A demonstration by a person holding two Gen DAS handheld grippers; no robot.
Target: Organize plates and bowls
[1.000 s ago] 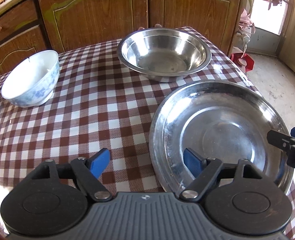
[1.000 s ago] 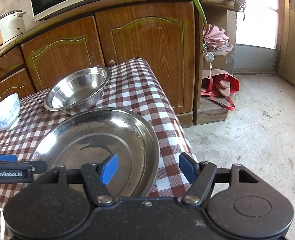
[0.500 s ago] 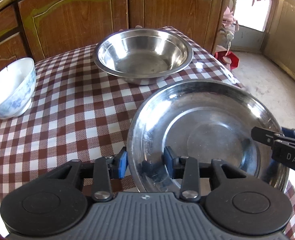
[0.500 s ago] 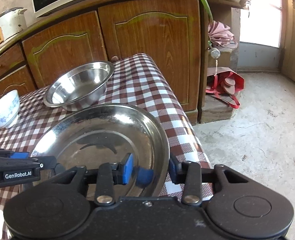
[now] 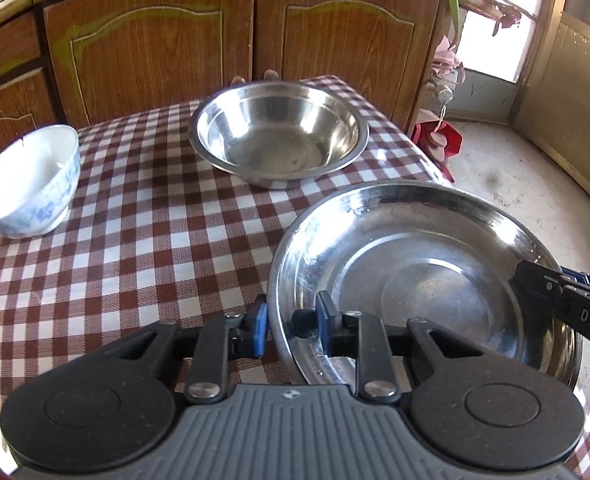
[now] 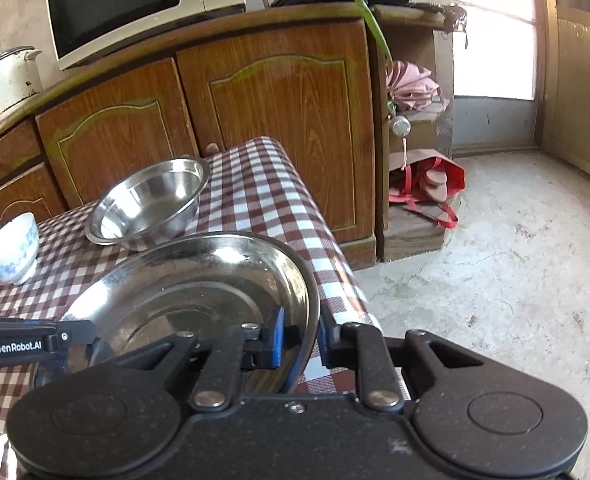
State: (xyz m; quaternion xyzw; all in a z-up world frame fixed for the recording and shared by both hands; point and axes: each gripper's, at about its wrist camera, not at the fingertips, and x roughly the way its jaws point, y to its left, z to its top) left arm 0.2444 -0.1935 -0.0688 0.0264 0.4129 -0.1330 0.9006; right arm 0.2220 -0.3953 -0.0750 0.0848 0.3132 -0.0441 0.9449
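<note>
- Clamping the near-left rim of the steel plate [image 5: 423, 280], the left gripper [image 5: 291, 326] has its blue pads closed tight on the metal, one inside the dish and one outside.
- Pinching the opposite rim, the right gripper [image 6: 299, 340] is likewise closed on the plate's edge, with one pad on each face of it.
- The plate sits at the near right corner of the checked tablecloth [image 5: 155, 240], tilted, with part of its rim out past the table edge above the concrete floor [image 6: 495, 280].
- A steel bowl [image 5: 279, 132] stands upright behind the plate, near the far edge.
- A blue-and-white porcelain bowl [image 5: 27, 184] stands well apart to the left.
- Wooden cabinets [image 6: 287, 120] back the table; a microwave [image 6: 143, 0] sits on top.
</note>
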